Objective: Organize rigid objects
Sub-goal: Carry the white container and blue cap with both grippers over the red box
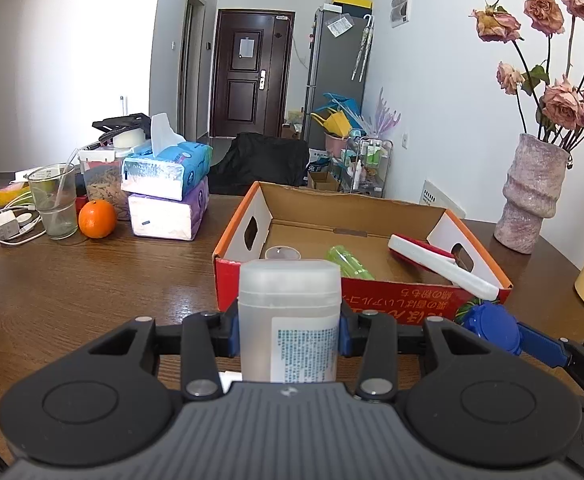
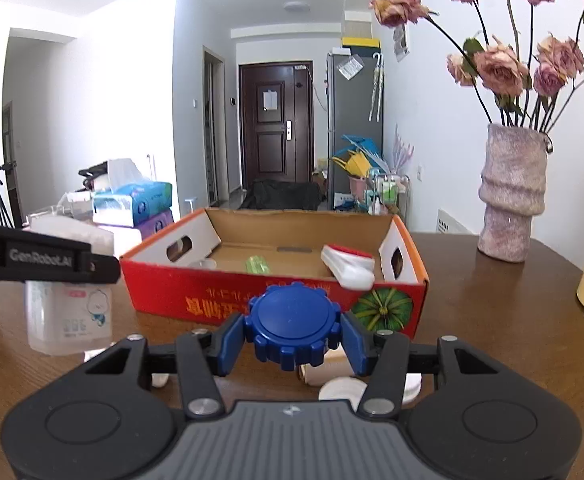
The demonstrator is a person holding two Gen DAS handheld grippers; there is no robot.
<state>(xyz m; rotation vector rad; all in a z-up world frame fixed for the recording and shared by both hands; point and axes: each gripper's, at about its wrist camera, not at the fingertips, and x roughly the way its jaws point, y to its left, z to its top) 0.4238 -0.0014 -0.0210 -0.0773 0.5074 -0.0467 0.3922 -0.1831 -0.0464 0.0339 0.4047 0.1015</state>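
My left tool (image 1: 288, 332) pinching an upright clear bottle (image 1: 289, 312), my right tool (image 2: 295, 336) clamping a blue cap (image 2: 295, 325), open box (image 2: 276, 300) just ahead on the table (image 2: 491, 320)

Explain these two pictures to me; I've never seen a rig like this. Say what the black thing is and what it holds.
Each picture comes from a camera riding on a hand-held, two-finger gripper, looking forward along its fingers. The left gripper clamps a translucent bottle; the right gripper clamps a blue notched lid. Ahead on the wooden table stands an open red cardboard box holding a green item and a white-and-red brush-like thing. Beside the box stands a vase of dried roses.
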